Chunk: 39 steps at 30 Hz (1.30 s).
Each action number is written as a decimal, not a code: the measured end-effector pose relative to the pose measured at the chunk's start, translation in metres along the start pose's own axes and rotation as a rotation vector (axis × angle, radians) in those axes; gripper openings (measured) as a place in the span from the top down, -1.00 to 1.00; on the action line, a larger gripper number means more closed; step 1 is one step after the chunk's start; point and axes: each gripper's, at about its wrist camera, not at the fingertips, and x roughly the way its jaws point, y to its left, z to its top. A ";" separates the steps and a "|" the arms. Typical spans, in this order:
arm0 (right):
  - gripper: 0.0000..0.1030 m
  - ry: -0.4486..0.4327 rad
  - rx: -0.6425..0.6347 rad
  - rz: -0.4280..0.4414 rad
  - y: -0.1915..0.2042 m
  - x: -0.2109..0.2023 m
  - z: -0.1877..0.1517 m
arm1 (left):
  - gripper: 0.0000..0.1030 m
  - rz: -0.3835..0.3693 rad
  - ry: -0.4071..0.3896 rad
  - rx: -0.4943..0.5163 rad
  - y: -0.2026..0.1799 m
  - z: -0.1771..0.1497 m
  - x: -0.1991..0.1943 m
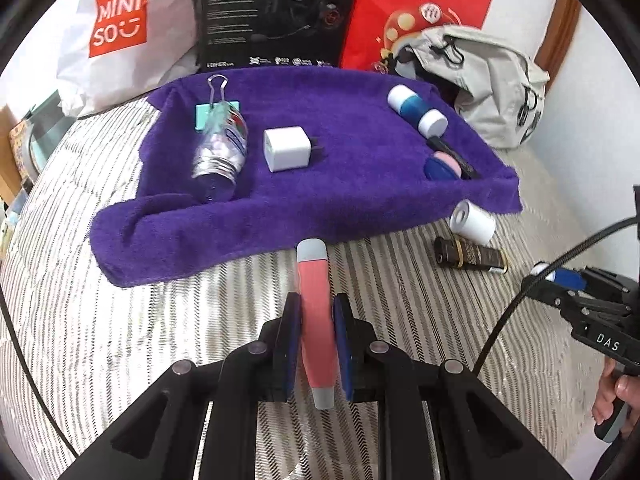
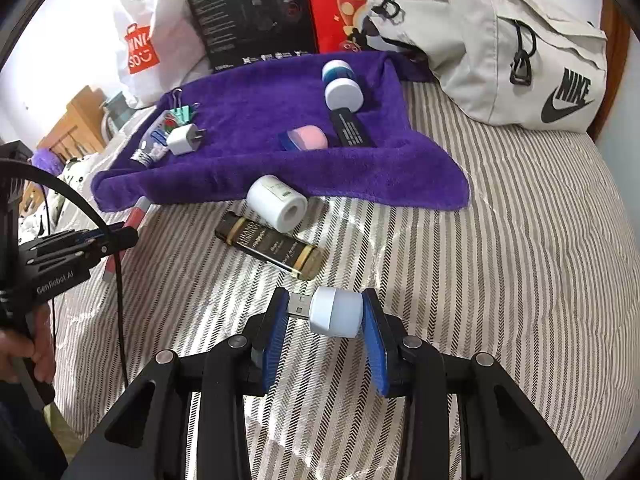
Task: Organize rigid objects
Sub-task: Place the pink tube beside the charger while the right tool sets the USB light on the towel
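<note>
Striped bedding covers the bed [image 2: 500,216], and a purple towel [image 1: 320,184] spread across it serves as the sorting area; everything below is placed against that towel.

The left gripper [image 1: 316,344] is clamped on a pink pen-shaped tool [image 1: 316,320] with grey ends, held just short of the towel's near edge. It is gripped around its middle with a long stretch sticking out ahead, so I judge it could pivot between the pads or catch the towel's rolled edge on the way in. The right gripper [image 2: 326,324] is closed end to end on a small white USB light [image 2: 332,312], one pad against the metal plug, the other against the rounded cap. That hold looks risky: a smooth dome and a narrow plug tip could let it squirt out sideways.

On the soft bed beside the towel's near edge lie a white cylinder [image 2: 276,202] and a dark tube [image 2: 268,250], touching or nearly so. The cylinder rests on its side and may roll if the mattress is pressed nearby.

Already on the towel: a clear bottle [image 1: 220,152] with small pale pieces inside and a teal binder clip [image 1: 212,114] on the far left, a white charger [image 1: 286,150] just beside them, and on the right a blue-and-white bottle [image 1: 416,108], a black stick [image 2: 352,128] and a pink-and-blue case [image 2: 304,138].

Behind the towel, a grey backpack [image 2: 500,48] gapes open; its contents cannot be made out.
</note>
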 end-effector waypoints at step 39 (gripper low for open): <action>0.29 -0.049 -0.139 0.116 0.015 0.056 0.141 | 0.68 0.088 0.022 -0.030 0.033 0.084 0.037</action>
